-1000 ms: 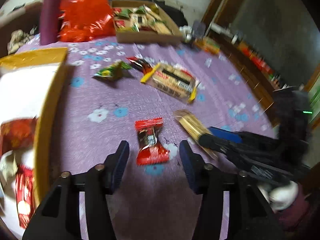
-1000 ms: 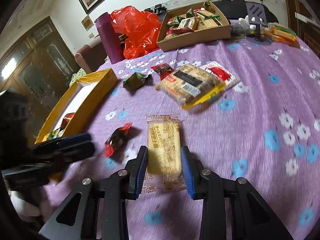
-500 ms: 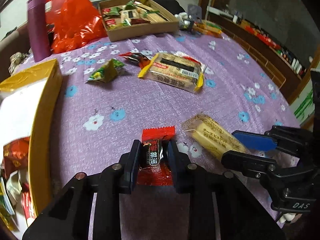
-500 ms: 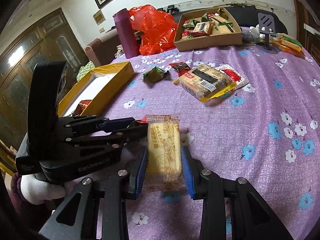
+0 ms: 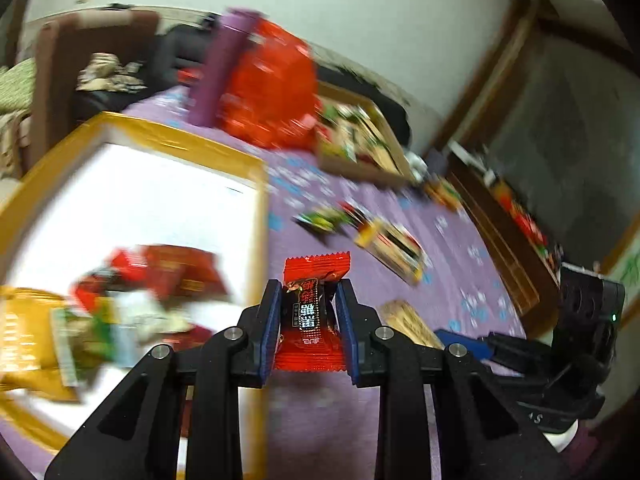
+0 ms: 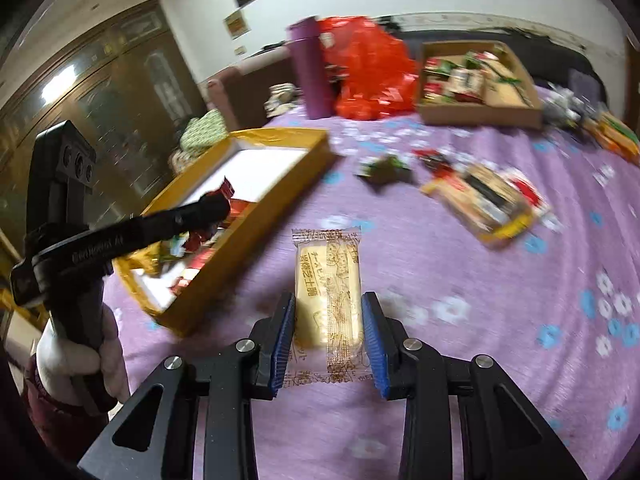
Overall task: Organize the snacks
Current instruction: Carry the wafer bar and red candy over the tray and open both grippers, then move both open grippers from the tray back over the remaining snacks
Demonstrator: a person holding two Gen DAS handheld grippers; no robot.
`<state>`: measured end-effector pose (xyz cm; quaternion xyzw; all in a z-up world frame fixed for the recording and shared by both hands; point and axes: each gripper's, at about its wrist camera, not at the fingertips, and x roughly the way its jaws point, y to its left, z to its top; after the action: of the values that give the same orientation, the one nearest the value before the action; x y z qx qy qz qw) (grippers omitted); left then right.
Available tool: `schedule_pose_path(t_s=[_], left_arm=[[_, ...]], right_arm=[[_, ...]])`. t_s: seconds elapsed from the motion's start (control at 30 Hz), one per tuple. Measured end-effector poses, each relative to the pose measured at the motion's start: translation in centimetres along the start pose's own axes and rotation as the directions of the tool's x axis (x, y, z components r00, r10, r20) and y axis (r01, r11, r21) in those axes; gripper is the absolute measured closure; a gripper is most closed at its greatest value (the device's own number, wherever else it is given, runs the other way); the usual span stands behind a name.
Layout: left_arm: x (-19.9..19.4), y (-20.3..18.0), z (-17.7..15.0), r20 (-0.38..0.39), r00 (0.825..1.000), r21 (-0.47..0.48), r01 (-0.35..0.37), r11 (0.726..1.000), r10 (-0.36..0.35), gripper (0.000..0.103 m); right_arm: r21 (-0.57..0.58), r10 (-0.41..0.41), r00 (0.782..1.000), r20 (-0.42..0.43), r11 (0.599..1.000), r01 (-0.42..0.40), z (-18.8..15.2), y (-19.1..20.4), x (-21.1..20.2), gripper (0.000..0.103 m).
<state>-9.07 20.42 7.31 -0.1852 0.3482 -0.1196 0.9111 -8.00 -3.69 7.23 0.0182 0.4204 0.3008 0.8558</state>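
My left gripper (image 5: 309, 300) is shut on a red candy packet (image 5: 311, 312) and holds it in the air by the right wall of the yellow box (image 5: 262, 216). The box holds several snack packets (image 5: 160, 276). My right gripper (image 6: 328, 312) is shut on a pale yellow biscuit packet (image 6: 327, 284) and holds it above the purple flowered tablecloth (image 6: 500, 320). In the right wrist view the left gripper (image 6: 216, 206) reaches over the yellow box (image 6: 256, 236). The right gripper also shows in the left wrist view (image 5: 452, 338), low at the right.
A large biscuit pack (image 6: 484, 200), a green packet (image 6: 384, 168) and a red packet (image 6: 434, 158) lie mid-table. A cardboard tray of snacks (image 6: 480, 114), a red plastic bag (image 6: 368, 76) and a purple bottle (image 6: 310, 76) stand at the back.
My left gripper closed on the red candy, lifted it and swung left toward the yellow box. My right gripper lifted the biscuit packet off the cloth.
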Motion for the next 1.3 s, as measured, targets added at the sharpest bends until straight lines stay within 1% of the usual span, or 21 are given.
schedule_pose_path(t_s=[0.07, 0.17, 0.3, 0.43, 0.5, 0.53, 0.63, 0.67, 0.73, 0.8, 0.83, 0.87, 0.9, 0.97, 1.07, 1.1, 1.2, 1.3], left_arm=[[-1.2, 2.0, 0.3, 0.033, 0.999, -0.043, -0.017, 0.999, 0.019, 0.078], [-2.1, 4.6, 0.6, 0.057, 0.998, -0.093, -0.035, 0.995, 0.04, 0.078], [-2.3, 7.5, 1.8, 0.06, 0.995, -0.125, -0.07, 0.99, 0.078, 0.078], [-1.4, 10.0, 2.7, 0.037, 0.994, -0.151, -0.097, 0.984, 0.103, 0.078], [-1.1, 11.2, 2.7, 0.032, 0.995, -0.18, -0.09, 0.98, 0.097, 0.078], [-1.0, 11.7, 2.6, 0.035, 0.996, -0.194, -0.072, 0.978, 0.08, 0.078], [-1.5, 12.7, 2.3, 0.054, 0.998, -0.224, -0.02, 0.974, 0.033, 0.071], [-1.8, 12.9, 2.2, 0.066, 0.998, -0.228, -0.006, 0.974, 0.021, 0.066], [-2.7, 13.1, 2.1, 0.085, 0.996, -0.229, 0.007, 0.973, 0.013, 0.057], [-3.6, 13.3, 1.9, 0.107, 0.994, -0.242, 0.02, 0.97, 0.006, 0.041], [-3.9, 13.3, 1.9, 0.114, 0.993, -0.251, 0.022, 0.968, 0.007, 0.037], [-4.2, 13.3, 1.8, 0.117, 0.993, -0.262, 0.018, 0.965, 0.013, 0.03], [-4.5, 13.3, 1.7, 0.118, 0.993, -0.276, 0.01, 0.961, 0.024, 0.027], [-4.8, 13.2, 1.5, 0.116, 0.993, -0.306, 0.011, 0.952, 0.026, 0.025], [-4.9, 12.6, 1.1, 0.121, 0.993, -0.35, 0.048, 0.935, -0.005, 0.024], [-4.8, 12.3, 0.9, 0.12, 0.993, -0.354, 0.053, 0.934, -0.011, 0.024], [-4.4, 10.3, 0.7, 0.099, 0.995, -0.341, 0.055, 0.938, -0.022, 0.024], [-3.9, 7.6, 0.6, 0.072, 0.997, -0.297, 0.052, 0.953, -0.032, 0.024]], right_arm=[[-0.034, 0.019, 1.0, -0.009, 0.999, -0.02, 0.7, 1.9, 0.8, 0.069], [-0.084, 0.048, 0.998, -0.034, 0.995, -0.051, 1.9, 5.2, 2.5, 0.069], [-0.155, 0.063, 0.995, -0.076, 0.985, -0.074, 3.3, 9.4, 5.3, 0.069], [-0.194, 0.063, 0.991, -0.117, 0.977, -0.085, 4.9, 12.5, 8.5, 0.069], [-0.195, 0.059, 0.989, -0.135, 0.977, -0.085, 5.7, 13.6, 10.2, 0.069], [-0.197, 0.056, 0.988, -0.145, 0.977, -0.084, 6.1, 14.0, 11.0, 0.069], [-0.204, 0.038, 0.986, -0.163, 0.976, -0.071, 7.0, 15.1, 13.4, 0.069], [-0.204, 0.033, 0.985, -0.169, 0.977, -0.068, 7.3, 15.4, 14.1, 0.069], [-0.201, 0.04, 0.984, -0.175, 0.977, -0.076, 7.5, 15.7, 14.9, 0.066], [-0.197, 0.042, 0.985, -0.169, 0.978, -0.075, 7.6, 15.9, 15.4, 0.066], [-0.19, 0.046, 0.985, -0.169, 0.979, -0.079, 7.7, 15.9, 15.4, 0.066], [-0.178, 0.059, 0.984, -0.171, 0.98, -0.089, 7.7, 15.8, 15.5, 0.066], [-0.167, 0.065, 0.984, -0.169, 0.982, -0.093, 7.7, 15.7, 15.4, 0.066], [-0.147, 0.076, 0.986, -0.151, 0.984, -0.098, 7.5, 15.3, 14.6, 0.066], [-0.128, 0.082, 0.99, -0.117, 0.987, -0.097, 7.3, 14.3, 13.0, 0.065], [-0.119, 0.084, 0.991, -0.102, 0.988, -0.096, 7.2, 13.9, 12.3, 0.064], [-0.084, 0.086, 0.995, -0.059, 0.992, -0.091, 6.4, 12.1, 10.0, 0.058], [-0.045, 0.083, 0.996, -0.029, 0.995, -0.085, 5.6, 10.4, 8.2, 0.056]])
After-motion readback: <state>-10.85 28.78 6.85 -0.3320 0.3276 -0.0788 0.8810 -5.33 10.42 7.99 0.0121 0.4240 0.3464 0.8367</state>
